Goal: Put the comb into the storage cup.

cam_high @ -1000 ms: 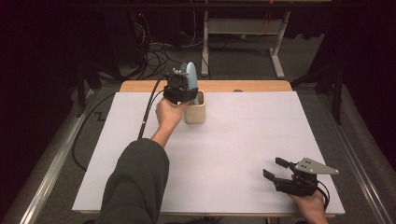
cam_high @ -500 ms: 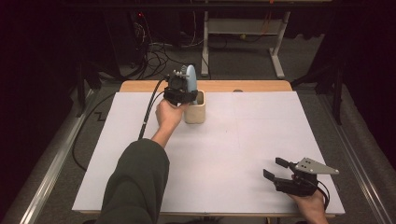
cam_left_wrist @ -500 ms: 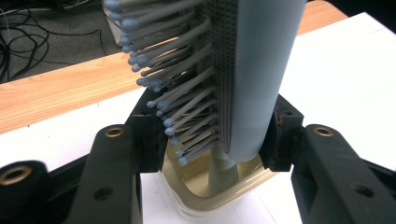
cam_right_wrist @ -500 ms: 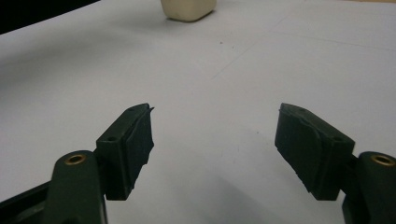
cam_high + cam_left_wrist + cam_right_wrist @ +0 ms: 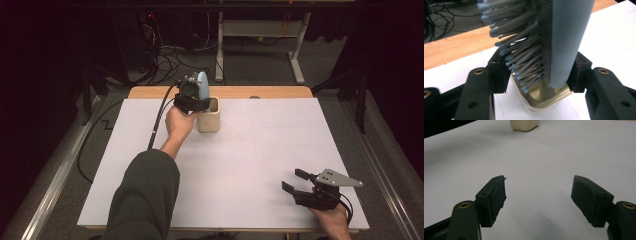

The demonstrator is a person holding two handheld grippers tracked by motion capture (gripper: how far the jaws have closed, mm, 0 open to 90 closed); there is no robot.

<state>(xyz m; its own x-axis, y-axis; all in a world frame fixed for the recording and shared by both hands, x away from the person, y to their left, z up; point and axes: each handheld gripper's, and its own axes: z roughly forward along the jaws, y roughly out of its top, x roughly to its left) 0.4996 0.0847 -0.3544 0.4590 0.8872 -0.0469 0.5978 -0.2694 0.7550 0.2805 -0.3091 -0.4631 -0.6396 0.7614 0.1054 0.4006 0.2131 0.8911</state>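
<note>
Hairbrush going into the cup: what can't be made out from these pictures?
- Hairbrush handle tip: left gripper view, hidden inside the cup; whether it rests on the bottom cannot be told.
- Brush top: left gripper view, cut off by the upper edge.
- Left gripper: its jaws have just been opening with the brush between them; pad contact is hidden behind the bristles.
- Cup: right gripper view, cut off by the top edge.
</note>
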